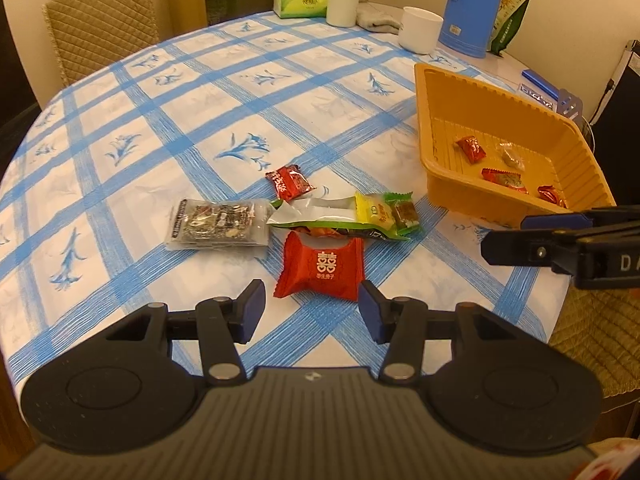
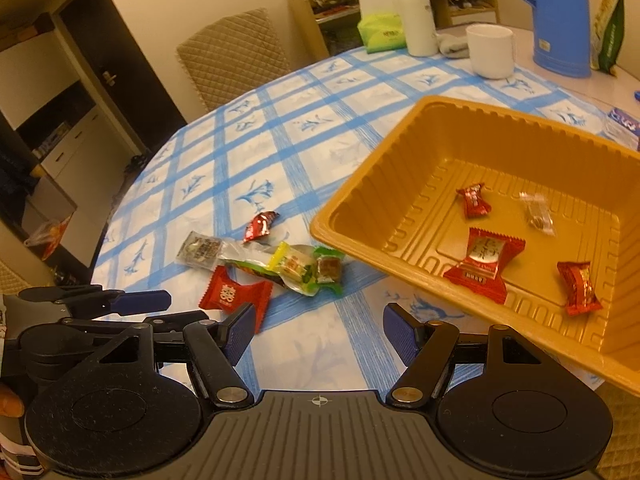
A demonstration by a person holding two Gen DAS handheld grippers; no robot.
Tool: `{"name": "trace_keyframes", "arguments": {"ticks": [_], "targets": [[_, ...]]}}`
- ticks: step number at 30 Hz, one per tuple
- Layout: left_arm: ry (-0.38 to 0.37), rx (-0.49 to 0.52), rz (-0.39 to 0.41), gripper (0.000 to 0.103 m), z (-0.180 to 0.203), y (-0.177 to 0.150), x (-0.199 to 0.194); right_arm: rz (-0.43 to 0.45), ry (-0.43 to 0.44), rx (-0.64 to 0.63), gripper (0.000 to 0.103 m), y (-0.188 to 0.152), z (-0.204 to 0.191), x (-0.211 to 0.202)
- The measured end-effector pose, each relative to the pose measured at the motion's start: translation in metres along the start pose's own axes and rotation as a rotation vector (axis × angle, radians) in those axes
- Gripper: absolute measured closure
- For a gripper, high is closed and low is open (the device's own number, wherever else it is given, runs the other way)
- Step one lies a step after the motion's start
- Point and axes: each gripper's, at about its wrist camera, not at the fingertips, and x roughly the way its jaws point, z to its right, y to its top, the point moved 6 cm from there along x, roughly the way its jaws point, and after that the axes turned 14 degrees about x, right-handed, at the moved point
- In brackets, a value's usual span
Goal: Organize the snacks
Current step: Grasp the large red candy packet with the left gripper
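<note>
Currently, left wrist view: left gripper (image 1: 312, 312) has its jaws spread wide with nothing between them, hovering low over the blue-checked tablecloth (image 1: 200, 100). Just ahead of its pads lies a red pillow-shaped snack (image 1: 320, 268) with a white double-happiness mark. Beyond it sits a cluster: a clear-wrapped dark nut bar (image 1: 218, 222) to the left, a long green and silver packet (image 1: 332, 220) touching it, a small yellow sweet (image 1: 376, 210) and a brown cube sweet (image 1: 404, 212) lying on the packet's right end, and a small dark red sweet (image 1: 289, 182) behind. Orange tray (image 1: 440, 120) stands to the right, apart from the cluster, holding four wrapped pieces. Right gripper (image 1: 504, 236) enters from the right edge, side-on near the tray's front corner; its jaw gap cannot be judged from this angle. White mug (image 1: 420, 30) and blue jug (image 1: 472, 4) stand at the far side.

Right wrist view: right gripper (image 2: 318, 330) shows jaws spread apart, empty, above bare cloth between the cluster and the tray (image 2: 360, 208). Inside the tray: three red wrapped sweets (image 2: 484, 264) and one clear-wrapped piece (image 2: 538, 212), lying apart from each other. Red pillow snack (image 2: 236, 294) lies just beyond the left pad, partly hidden by it. Left gripper (image 2: 140, 300) shows at the left edge.
</note>
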Motion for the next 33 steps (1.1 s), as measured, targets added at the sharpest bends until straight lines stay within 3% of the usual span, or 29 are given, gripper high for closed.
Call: {"name": "trace_keyframes", "arguments": {"ticks": [22,26,33], "targets": [[-0.123,0.013,-0.02,0.054,-0.012,0.011,0.05,0.007,-0.069,0.079,0.032,-0.007,0.007,0.013],[-0.141,0.014,-0.024,0.062,-0.01,0.012,0.052,0.008,-0.073,0.078,0.032,-0.007,0.006,0.014],[-0.141,0.022,-0.011,0.067,-0.008,0.011,0.049,0.008,-0.077,0.075,0.032,-0.008,0.004,0.016]]}}
